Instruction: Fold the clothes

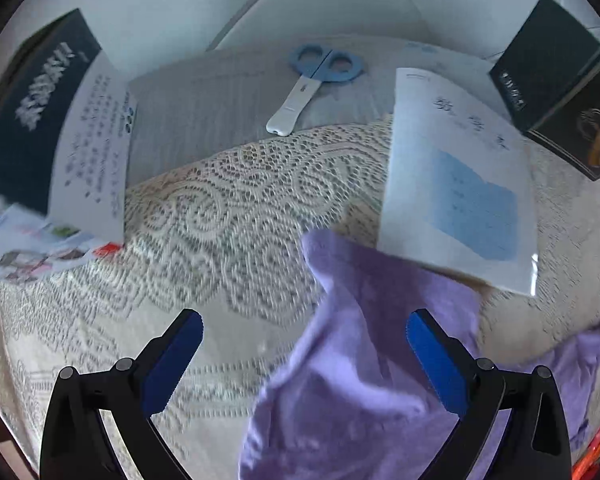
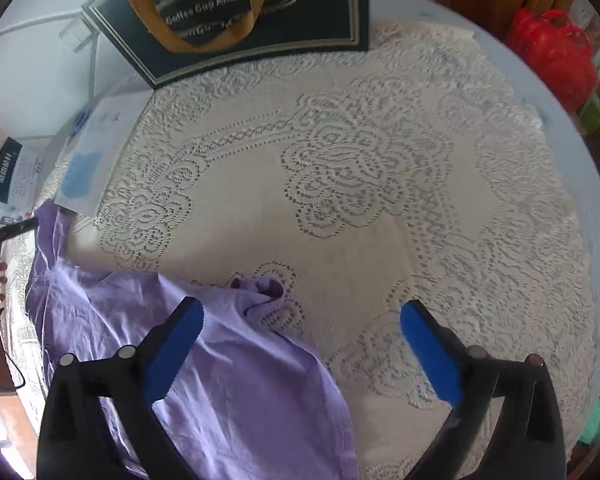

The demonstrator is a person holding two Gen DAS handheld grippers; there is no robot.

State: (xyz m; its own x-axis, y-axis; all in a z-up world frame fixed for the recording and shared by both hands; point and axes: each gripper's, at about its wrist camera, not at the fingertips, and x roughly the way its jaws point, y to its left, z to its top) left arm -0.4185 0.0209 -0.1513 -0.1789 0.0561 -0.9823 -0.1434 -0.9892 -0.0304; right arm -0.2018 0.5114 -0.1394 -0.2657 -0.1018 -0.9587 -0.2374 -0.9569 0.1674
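A lilac garment [image 1: 352,372] lies crumpled on a cream lace tablecloth [image 1: 228,216]. In the left wrist view it fills the lower right, and one end reaches up under a white booklet. My left gripper [image 1: 304,324] is open and empty, with the cloth lying between and under its fingers. In the right wrist view the garment [image 2: 228,360] spreads across the lower left of the tablecloth [image 2: 380,184]. My right gripper [image 2: 300,316] is open and empty above the garment's right edge.
Blue-handled scissors [image 1: 312,80] lie at the back. A white booklet with a blue patch [image 1: 456,184] overlaps the garment. A dark booklet [image 1: 40,112] and leaflets sit at left. A dark gift bag [image 2: 236,12] stands at the back, and red plastic bags [image 2: 552,52] at right.
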